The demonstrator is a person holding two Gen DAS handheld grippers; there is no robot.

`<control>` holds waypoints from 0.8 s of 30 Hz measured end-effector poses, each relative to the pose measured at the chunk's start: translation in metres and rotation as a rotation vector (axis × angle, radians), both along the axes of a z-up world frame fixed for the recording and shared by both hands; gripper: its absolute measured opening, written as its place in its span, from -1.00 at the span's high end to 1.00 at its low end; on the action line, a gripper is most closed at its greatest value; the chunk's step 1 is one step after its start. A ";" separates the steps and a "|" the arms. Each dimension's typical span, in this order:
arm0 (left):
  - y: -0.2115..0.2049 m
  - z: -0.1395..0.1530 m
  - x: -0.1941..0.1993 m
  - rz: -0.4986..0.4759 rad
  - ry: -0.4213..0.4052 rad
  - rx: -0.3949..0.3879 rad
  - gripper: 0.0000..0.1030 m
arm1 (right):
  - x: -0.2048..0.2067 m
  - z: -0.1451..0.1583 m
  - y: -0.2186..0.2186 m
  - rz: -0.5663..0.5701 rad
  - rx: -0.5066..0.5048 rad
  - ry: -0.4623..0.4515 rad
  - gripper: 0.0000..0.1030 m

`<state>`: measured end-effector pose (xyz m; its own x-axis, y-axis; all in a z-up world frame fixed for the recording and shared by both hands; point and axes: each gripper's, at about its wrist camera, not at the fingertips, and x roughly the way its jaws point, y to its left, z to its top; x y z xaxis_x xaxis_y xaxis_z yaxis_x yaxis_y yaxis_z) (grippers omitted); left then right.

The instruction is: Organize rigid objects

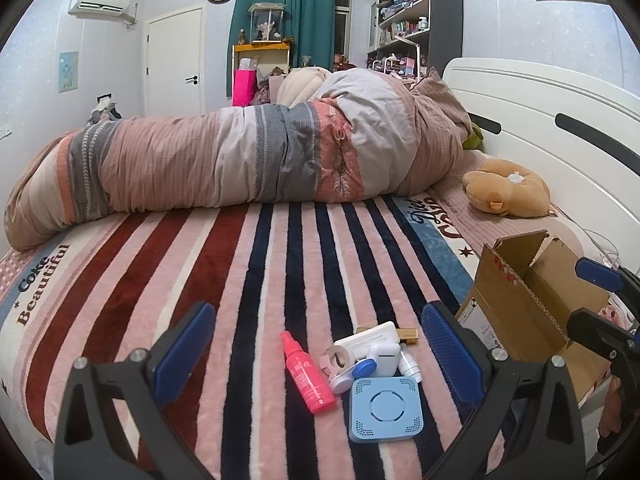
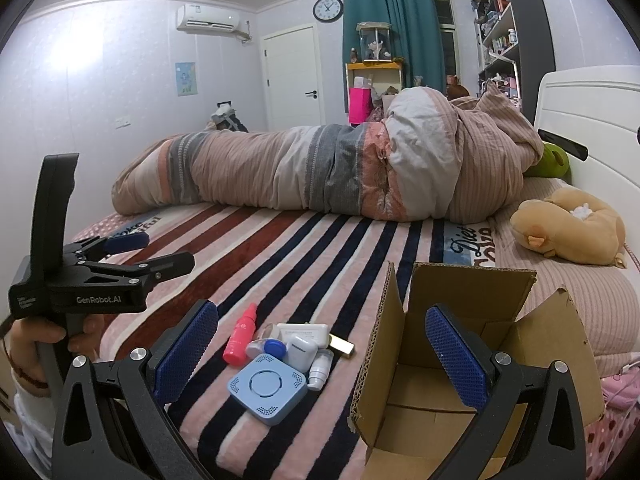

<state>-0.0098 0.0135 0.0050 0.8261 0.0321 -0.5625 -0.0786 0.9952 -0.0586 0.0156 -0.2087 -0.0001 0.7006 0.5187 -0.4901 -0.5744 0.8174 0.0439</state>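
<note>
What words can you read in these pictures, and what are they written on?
"GenRobot.AI" on the side of the left gripper.
"Coke Beautiful" on the left edge of the striped blanket.
"Diet" on the blanket's blue band near the plush toy; the word under it is cut off.
The print on the cardboard box, the pink spray bottle and the white case is too small to read.

- Cardboard box (image 2: 476, 364): matt brown corrugated paperboard, fluted edges rough.
- Striped blanket (image 1: 248, 280): plush, fuzzy cloth.
- Pink spray bottle (image 1: 307, 373): smooth glossy plastic.
- Blue square device (image 1: 386, 408): matt plastic, perforated corners.
- Earbud case (image 2: 301, 350): glossy white plastic.
</note>
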 end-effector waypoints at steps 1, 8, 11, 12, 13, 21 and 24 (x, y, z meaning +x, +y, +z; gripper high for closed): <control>0.000 0.000 0.000 0.000 0.001 0.000 -0.99 | 0.000 0.000 -0.001 0.000 0.000 -0.001 -1.00; 0.002 0.000 0.000 0.003 0.004 0.004 -0.99 | 0.000 0.000 0.000 -0.003 -0.001 0.002 -1.00; 0.005 -0.002 0.001 -0.006 0.005 -0.002 -0.99 | -0.001 0.000 0.000 -0.005 -0.002 0.001 -1.00; 0.007 -0.002 0.001 -0.011 0.003 -0.004 -0.99 | -0.001 0.000 0.000 -0.008 -0.004 0.001 -1.00; 0.008 -0.003 0.001 -0.019 0.001 -0.008 -0.99 | -0.002 0.000 0.000 -0.012 -0.005 0.000 -1.00; 0.026 -0.008 -0.005 -0.060 -0.024 -0.011 -0.99 | -0.022 0.001 0.019 -0.015 -0.042 -0.064 -0.91; 0.034 -0.009 -0.008 -0.053 -0.032 0.030 -0.99 | -0.029 -0.003 0.039 0.012 -0.049 -0.066 -0.43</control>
